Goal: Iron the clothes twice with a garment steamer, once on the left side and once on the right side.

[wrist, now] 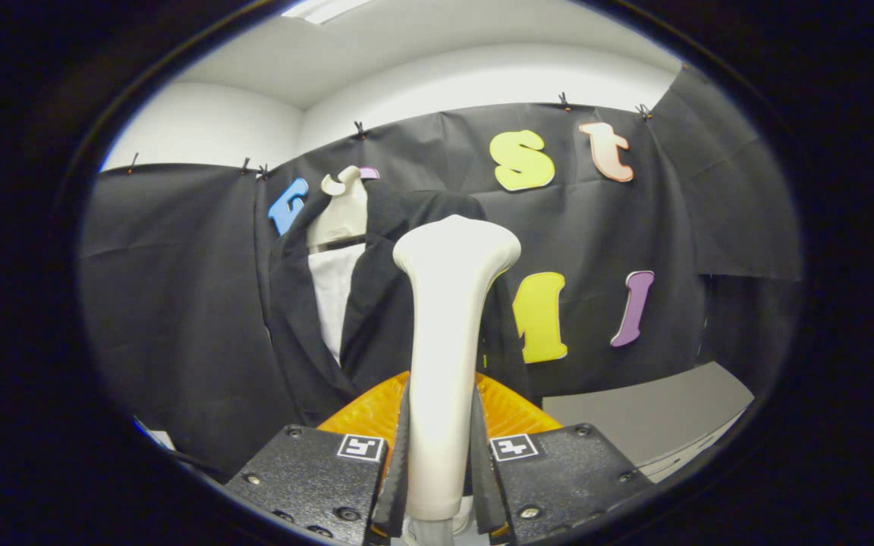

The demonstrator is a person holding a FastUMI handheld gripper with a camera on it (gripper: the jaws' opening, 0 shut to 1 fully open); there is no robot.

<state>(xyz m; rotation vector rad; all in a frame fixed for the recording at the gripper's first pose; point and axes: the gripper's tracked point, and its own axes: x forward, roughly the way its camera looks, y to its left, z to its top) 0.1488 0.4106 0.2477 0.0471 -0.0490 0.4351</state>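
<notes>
Gripper (441,455) nearest, both fingers pressed against the handle of the garment steamer (448,334), which stands upright between them, its broad head raised ahead. An orange part sits just behind the fingers, at the handle's base. Beyond the head hangs the dark jacket (376,318) on a pale hanger (342,208), a white shirt front (331,303) showing at the opening; the steamer head sits over the jacket's right-hand panel, whether touching I cannot tell. Judged: a pass on one side is in hand. Next move wants a steady stroke along the cloth, head kept flat to it. Booth wall (171,288) behind.
</notes>
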